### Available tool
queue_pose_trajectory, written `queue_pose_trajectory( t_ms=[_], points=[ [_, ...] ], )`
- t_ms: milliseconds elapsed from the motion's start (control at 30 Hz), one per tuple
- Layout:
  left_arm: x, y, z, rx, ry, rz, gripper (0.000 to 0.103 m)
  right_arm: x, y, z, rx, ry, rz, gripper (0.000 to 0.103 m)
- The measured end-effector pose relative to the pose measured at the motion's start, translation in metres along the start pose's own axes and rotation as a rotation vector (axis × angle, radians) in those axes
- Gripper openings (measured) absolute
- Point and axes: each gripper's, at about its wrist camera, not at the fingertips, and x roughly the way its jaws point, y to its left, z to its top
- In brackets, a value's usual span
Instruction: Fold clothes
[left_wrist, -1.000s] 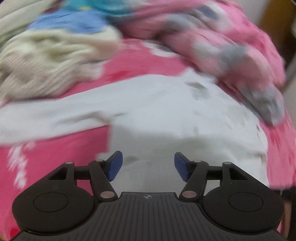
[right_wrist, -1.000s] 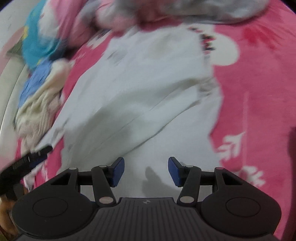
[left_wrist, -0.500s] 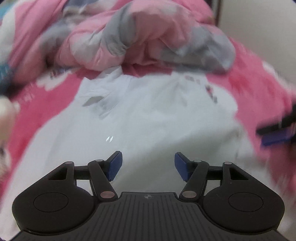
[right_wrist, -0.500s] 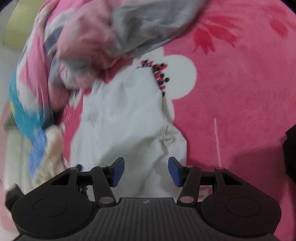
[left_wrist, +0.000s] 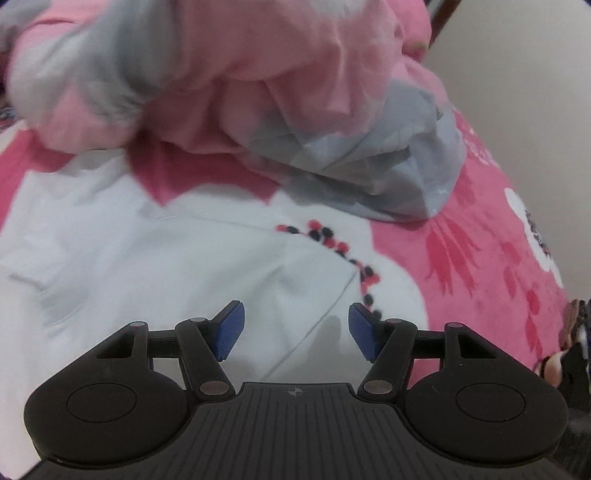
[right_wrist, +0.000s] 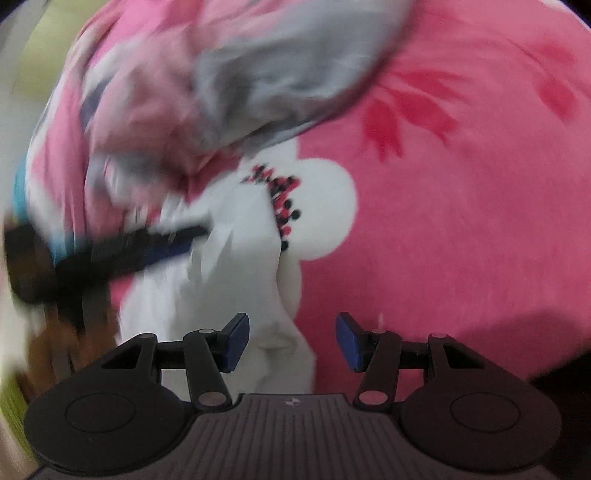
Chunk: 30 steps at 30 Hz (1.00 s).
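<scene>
A white garment (left_wrist: 155, 258) lies spread on a pink flowered blanket (left_wrist: 491, 258). My left gripper (left_wrist: 295, 330) is open and empty just above the garment's right part. In the right wrist view the same white garment (right_wrist: 240, 280) runs up from between the blue pads. My right gripper (right_wrist: 291, 341) is open and empty over the garment's right edge. The left gripper (right_wrist: 122, 254) shows there as a dark blurred bar at the left, over the garment.
A crumpled pink and grey quilt (left_wrist: 258, 92) is heaped just beyond the garment and also shows in the right wrist view (right_wrist: 207, 85). A pale wall (left_wrist: 524, 81) stands at the right. The blanket (right_wrist: 461, 221) lies bare to the right.
Both grippers have swung right and forward along the garment towards its far right edge and the quilt. The pile of cream and blue clothes has left both views. Both stay open.
</scene>
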Motion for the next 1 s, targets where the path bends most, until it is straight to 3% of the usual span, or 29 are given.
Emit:
queue_pose_trajectory(
  t_ms=[200, 267, 300, 367, 400, 433, 600, 700, 833, 1000],
  points=[
    [0.031, -0.030, 0.013, 0.089, 0.056, 0.012, 0.060, 0.020, 0.024, -0.010, -0.380, 0.071, -0.007, 0.050],
    [0.041, -0.035, 0.014, 0.105, 0.072, 0.037, 0.043, 0.027, 0.027, -0.013, -0.435, 0.071, -0.027, 0.043],
    [0.045, -0.037, 0.014, 0.109, 0.079, 0.050, 0.037, 0.030, 0.027, -0.013, -0.447, 0.070, -0.037, 0.032],
    [0.049, -0.037, 0.013, 0.109, 0.071, 0.067, 0.015, 0.035, 0.025, -0.012, -0.436, 0.069, -0.046, 0.017],
    [0.049, -0.037, 0.012, 0.110, 0.061, 0.076, 0.010, 0.036, 0.025, -0.013, -0.438, 0.064, -0.054, 0.002],
    [0.049, -0.036, 0.011, 0.109, 0.046, 0.082, 0.002, 0.036, 0.026, -0.013, -0.447, 0.056, -0.064, 0.000],
    [0.031, -0.024, 0.009, -0.010, -0.113, 0.026, 0.000, 0.010, 0.036, -0.024, -0.522, -0.053, -0.116, 0.000],
    [0.031, -0.013, 0.003, -0.099, -0.184, -0.015, 0.000, 0.015, 0.038, -0.032, -0.548, -0.071, -0.172, 0.000],
    [0.049, 0.007, -0.004, -0.221, -0.202, -0.015, 0.000, 0.037, 0.022, -0.036, -0.486, -0.064, -0.205, 0.000],
    [0.051, 0.012, -0.003, -0.233, -0.208, -0.031, 0.004, 0.037, 0.019, -0.032, -0.451, -0.072, -0.197, 0.002]
  ],
)
